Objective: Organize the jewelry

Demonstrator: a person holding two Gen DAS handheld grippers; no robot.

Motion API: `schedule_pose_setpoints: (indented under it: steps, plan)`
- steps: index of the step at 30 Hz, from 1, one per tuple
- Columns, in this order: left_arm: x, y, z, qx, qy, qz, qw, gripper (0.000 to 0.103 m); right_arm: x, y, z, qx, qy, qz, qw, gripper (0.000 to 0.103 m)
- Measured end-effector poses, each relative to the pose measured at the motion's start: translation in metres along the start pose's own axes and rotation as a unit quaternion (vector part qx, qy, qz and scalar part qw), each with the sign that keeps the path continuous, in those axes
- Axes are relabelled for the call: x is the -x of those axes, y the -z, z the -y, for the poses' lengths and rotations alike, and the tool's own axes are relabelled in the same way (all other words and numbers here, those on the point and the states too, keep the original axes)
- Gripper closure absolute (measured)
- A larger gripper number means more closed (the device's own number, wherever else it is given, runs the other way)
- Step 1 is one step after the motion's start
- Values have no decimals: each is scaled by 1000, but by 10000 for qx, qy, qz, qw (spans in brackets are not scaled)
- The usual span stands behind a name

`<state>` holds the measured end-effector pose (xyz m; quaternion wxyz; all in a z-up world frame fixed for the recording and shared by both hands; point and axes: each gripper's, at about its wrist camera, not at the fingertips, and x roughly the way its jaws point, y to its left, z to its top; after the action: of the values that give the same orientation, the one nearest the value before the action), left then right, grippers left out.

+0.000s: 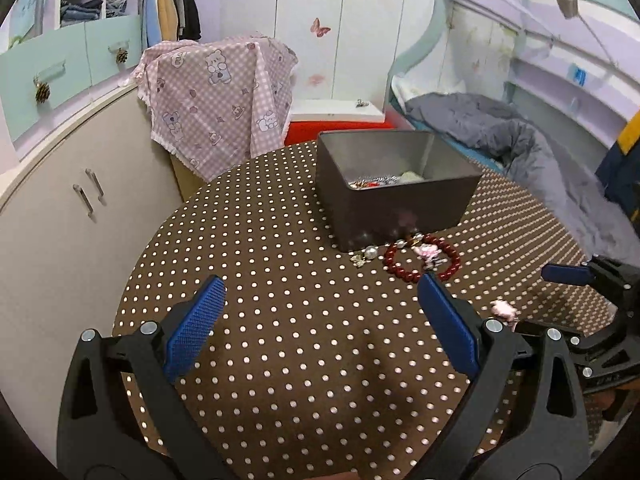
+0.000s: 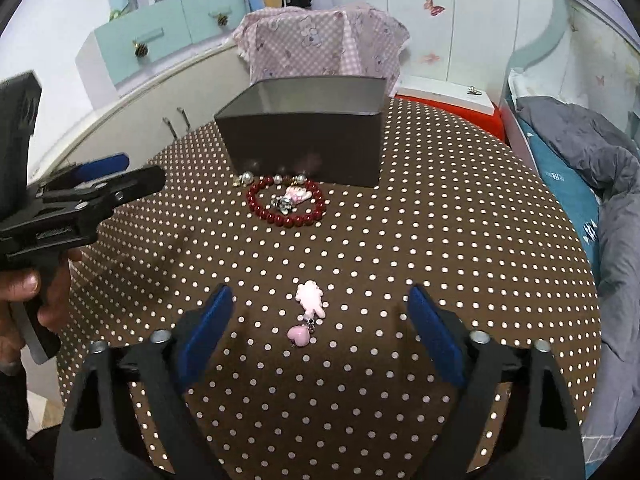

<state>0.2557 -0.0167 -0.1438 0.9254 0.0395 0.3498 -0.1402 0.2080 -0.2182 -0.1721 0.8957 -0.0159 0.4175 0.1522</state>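
Round table under a brown polka-dot cloth (image 2: 440,220). Dark grey box (image 1: 396,204) stands toward the far side, open-topped; from the left wrist view a few glints of silver and red show inside, too jumbled to identify, and from the right wrist view its interior is hidden behind the near wall. Red bead bracelet (image 2: 286,204) lies just in front of the box, a small pink-and-silver charm (image 2: 296,197) inside its ring; details blurred. A few pearl-like pieces (image 2: 248,178) sit against the foot of the box, partly lost in its reflection. Pink charm with heart pendant (image 2: 309,309) lies apart from these, nearer the camera, between the fingers of the right gripper (image 2: 320,320), not touched by either. Right gripper spread wide, empty. Left gripper (image 1: 320,320) likewise spread wide over bare cloth, holding nothing. In the left view the pink charm (image 1: 505,309) is half hidden behind the blue pad.
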Motion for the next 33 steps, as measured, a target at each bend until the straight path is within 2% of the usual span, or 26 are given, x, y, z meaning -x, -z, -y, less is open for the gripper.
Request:
schedule_pose_setpoints:
  steps: [2,4,5,6,7,8,16,18,21,23,24,25,27,29,31,33]
  plan:
    - [-7,-1,2,-66,-34,-70,9999,8,-6,0,-2,90,13,-77,9999,38]
    - [-13,-4,4,-169,-91,-100,9998,8,-11,1,-5,152,11,-150,9998,54]
    - [-16,-5,5,-220,-118,-111,9996,8,-14,2,-8,220,21,-189,9996,58]
    - [-20,-6,7,-282,-166,-137,9994,8,-17,3,-10,308,53,-236,9992,67]
    - [-26,-7,9,-339,-216,-188,9990,8,-20,4,-13,418,119,-265,9987,82]
    - [-30,-8,9,-365,-212,-242,9988,8,-19,4,-14,492,193,-232,9983,87]
    - [-73,-13,13,-539,-389,-737,9951,8,-15,8,1,344,7,-220,9992,89]
    - [-76,-15,14,-498,-377,-784,9950,13,-15,9,2,311,-20,-211,9993,89]
    - [-83,-20,12,-328,-124,-875,9955,30,-16,8,3,295,-58,-206,9993,89]
    - [-83,-22,14,-264,89,-869,9958,54,-17,7,4,291,-71,-201,9993,89]
    - [-81,-23,17,-334,191,-858,9956,60,-17,7,4,285,-79,-200,9994,89]
    - [-81,-23,19,-359,291,-857,9952,73,-17,7,4,282,-84,-199,9994,89]
    - [-78,-20,19,-334,417,-838,9951,77,-17,6,4,282,-91,-199,9994,89]
    - [-73,-17,13,-208,579,-836,9946,93,-17,5,5,280,-96,-199,9994,89]
    - [-66,-12,6,-73,746,-841,9936,93,-15,5,6,279,-120,-191,9994,89]
    - [-58,-7,4,-72,760,-815,9938,93,-12,7,4,284,-145,-170,9993,89]
